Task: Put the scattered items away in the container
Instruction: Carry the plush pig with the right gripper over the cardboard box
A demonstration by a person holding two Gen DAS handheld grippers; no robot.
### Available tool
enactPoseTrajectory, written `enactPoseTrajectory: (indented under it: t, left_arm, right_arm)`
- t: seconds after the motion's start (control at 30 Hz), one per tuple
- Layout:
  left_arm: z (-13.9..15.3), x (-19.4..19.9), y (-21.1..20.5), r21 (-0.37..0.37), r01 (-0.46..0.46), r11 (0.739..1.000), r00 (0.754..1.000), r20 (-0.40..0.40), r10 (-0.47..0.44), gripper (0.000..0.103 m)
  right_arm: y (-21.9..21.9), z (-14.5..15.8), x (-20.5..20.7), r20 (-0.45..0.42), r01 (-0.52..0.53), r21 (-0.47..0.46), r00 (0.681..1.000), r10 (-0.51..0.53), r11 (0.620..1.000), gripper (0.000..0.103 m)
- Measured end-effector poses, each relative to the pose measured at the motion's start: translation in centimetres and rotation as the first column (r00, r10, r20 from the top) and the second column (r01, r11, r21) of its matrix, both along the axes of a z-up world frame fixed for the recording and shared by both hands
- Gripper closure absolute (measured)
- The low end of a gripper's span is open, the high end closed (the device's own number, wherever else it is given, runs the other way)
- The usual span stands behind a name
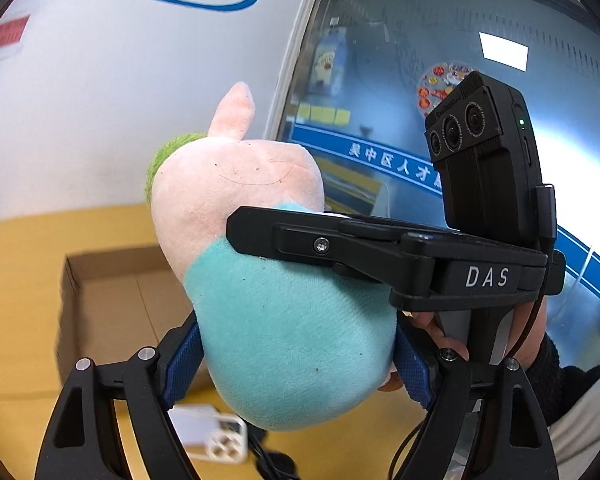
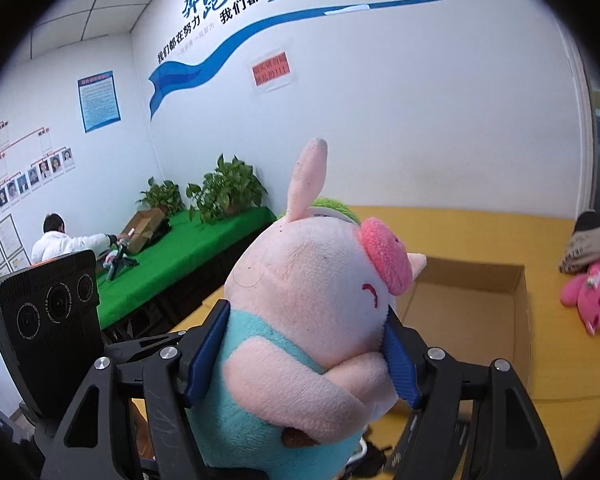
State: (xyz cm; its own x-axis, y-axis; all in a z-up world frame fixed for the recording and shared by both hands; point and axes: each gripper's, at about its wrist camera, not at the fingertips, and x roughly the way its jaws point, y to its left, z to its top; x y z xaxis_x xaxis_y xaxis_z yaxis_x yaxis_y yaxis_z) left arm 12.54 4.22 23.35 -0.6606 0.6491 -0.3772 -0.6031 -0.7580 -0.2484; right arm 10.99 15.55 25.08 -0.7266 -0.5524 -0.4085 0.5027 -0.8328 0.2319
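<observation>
Yellow table (image 2: pixel 480 220): cardboard box (image 2: pixel 472 312) beyond fingers; left gripper (image 1: pixel 296 364) and right gripper (image 2: pixel 304 348) both clamp plush pig (image 2: pixel 312 300).

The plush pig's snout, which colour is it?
Darker pink snout on the plush pig; the right wrist view shows it best.

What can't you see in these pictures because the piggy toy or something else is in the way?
- Left wrist view: the pig plush, held in both tongs, covers part of the cardboard box floor.
- Left wrist view: the white gadget is half hidden by the left tongs frame.
- Right wrist view: the pink plush is partly under a cloth and cut by the lens edge.
- Right wrist view: the box's near wall hides behind the right tongs.
</observation>
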Motion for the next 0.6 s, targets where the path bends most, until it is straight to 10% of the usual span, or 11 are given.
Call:
enactPoseTrajectory:
  t: [0.6]
  left_arm:
    - [4.3,-18.7,-7.6,0.008,-0.067,0.998,0.995,0.077,0.067,0.016]
  right_arm:
    - [-4.7,4.2,-18.9,0.028,-0.052,-0.001,0.998,0.052,0.999,0.034]
